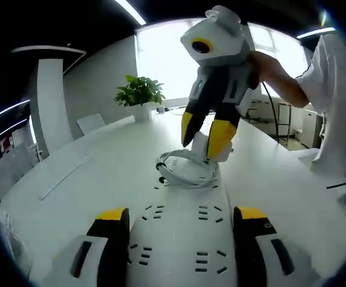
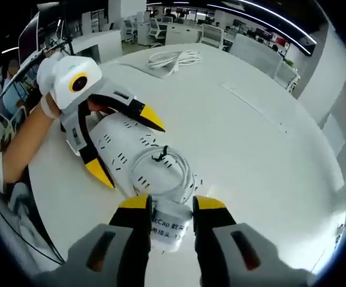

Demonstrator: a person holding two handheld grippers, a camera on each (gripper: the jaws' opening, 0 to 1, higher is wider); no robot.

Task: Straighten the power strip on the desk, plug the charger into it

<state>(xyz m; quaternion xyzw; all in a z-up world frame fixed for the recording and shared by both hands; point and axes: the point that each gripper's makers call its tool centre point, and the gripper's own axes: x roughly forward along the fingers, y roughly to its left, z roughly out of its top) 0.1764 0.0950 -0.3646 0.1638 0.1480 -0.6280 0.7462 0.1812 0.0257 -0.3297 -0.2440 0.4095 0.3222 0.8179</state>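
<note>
In the right gripper view, the right claw (image 2: pixel 170 209) was clamped on a small white plastic charger block (image 2: pixel 169 226), its yellow-tipped jaws pressing both sides. A printed label on the charger read partly "Cap" with Chinese characters and digits too cut off to make out. Just beyond it, the charger's white coiled cable (image 2: pixel 161 170) lay bundled on top of a long white multi-socket power strip (image 2: pixel 120 143), which rested flat on the white oval desk (image 2: pixel 251 131).

In the left gripper view, the left claw (image 1: pixel 182 230) stood apart, one jaw on either side of the near end of the power strip (image 1: pixel 179 233), the strip lying between them; whether the jaws touched it cannot be told. The cable coil (image 1: pixel 188 167) sat at the strip's far end, with the right claw (image 1: pixel 206 137) gripping the charger (image 1: pixel 212 146) above it, held by a hand (image 1: pixel 269 66).

Farther along the desk, the right gripper view showed a second loose white cord (image 2: pixel 173 58). Beyond it was an open office with rows of chairs and ceiling light strips. The left gripper view showed a potted green plant (image 1: pixel 140 92) before a bright window.
</note>
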